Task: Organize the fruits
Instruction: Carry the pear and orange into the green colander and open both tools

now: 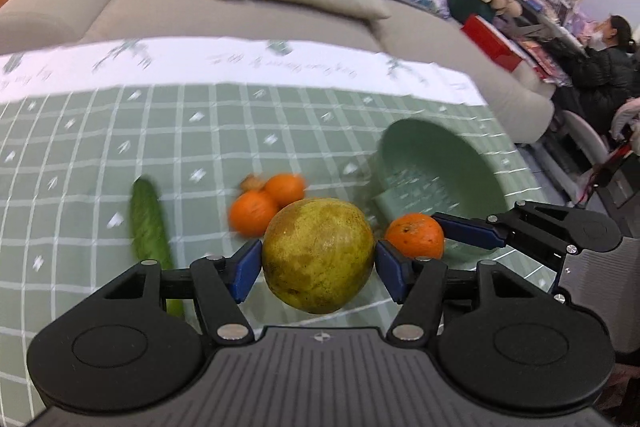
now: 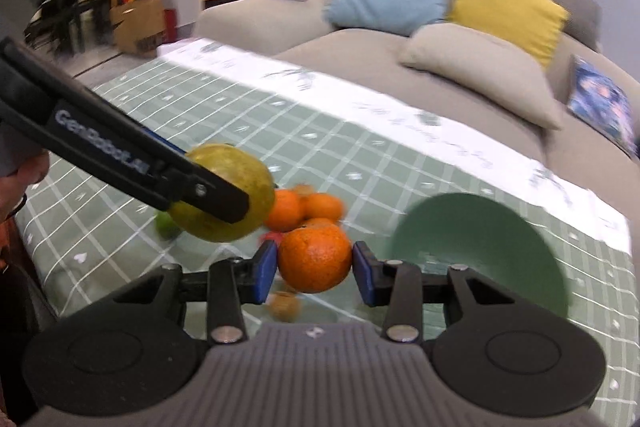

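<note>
Fruits split between both grippers: large round yellow-green mottled citrus fruit [image 1: 318,255] clamped in left gripper [image 1: 318,263], blue pads [image 1: 246,269] pressed on its widest sides, lifted clear of green checked tablecloth [image 1: 80,155]. Looks heavy, firm, thick-skinned; waxy rind likely slippery, so equator grip seems right, held low and level.

Small round orange mandarin [image 2: 314,257] pinched in right gripper [image 2: 314,269], jaws narrow, touching both flanks. Probably light, soft-skinned, bruises if squeezed; gentle mid-body hold should suffice.

Pale green round plastic bowl [image 1: 444,163] tilted on cloth just beyond right gripper, mouth toward cameras; likely drop target.

Two more loose orange mandarins [image 1: 266,203] touching each other on cloth behind big citrus, small brownish item beside them, too blurred to name. Long dark green bumpy cucumber [image 1: 150,227] lying left of pile, apart from it. Small green rounded item [image 2: 166,225] partly hidden under big citrus in right view; identity unclear.

Grey fabric sofa [image 1: 240,15] with cushions behind table.
</note>
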`<state>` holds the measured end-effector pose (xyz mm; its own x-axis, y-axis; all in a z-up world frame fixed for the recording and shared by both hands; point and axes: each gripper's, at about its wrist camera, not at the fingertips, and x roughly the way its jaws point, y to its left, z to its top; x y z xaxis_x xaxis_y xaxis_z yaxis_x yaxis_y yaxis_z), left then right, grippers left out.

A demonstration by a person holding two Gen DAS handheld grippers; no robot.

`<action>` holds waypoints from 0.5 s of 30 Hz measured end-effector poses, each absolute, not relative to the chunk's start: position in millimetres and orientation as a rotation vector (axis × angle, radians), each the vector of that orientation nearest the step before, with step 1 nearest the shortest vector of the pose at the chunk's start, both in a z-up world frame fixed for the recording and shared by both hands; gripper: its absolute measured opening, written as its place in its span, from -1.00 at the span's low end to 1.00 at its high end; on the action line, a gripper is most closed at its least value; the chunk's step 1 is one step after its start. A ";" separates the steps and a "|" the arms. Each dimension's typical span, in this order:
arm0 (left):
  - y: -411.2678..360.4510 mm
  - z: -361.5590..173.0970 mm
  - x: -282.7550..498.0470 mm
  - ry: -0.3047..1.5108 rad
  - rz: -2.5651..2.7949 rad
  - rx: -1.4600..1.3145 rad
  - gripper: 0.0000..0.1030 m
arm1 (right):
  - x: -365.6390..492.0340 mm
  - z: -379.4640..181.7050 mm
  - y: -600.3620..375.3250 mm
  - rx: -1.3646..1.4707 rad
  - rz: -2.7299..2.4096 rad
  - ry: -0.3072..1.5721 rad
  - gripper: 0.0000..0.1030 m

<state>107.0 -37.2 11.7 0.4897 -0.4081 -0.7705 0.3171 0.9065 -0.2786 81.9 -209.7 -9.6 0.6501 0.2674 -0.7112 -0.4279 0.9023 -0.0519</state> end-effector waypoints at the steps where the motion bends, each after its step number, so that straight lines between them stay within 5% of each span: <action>1: -45.8 15.3 111.4 0.958 -0.455 -0.095 0.37 | 84.3 -5.7 -220.1 -0.214 0.384 0.773 -0.27; 15: -176.5 -7.6 174.0 1.125 -0.594 0.080 0.37 | 150.0 -39.7 -318.8 -0.110 0.326 1.003 -0.27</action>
<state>174.0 -176.5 -7.6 0.2944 -0.4065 -0.8649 0.4851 0.8433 -0.2312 150.0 -318.8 -39.7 0.4944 0.2180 -0.8415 -0.3187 0.9461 0.0579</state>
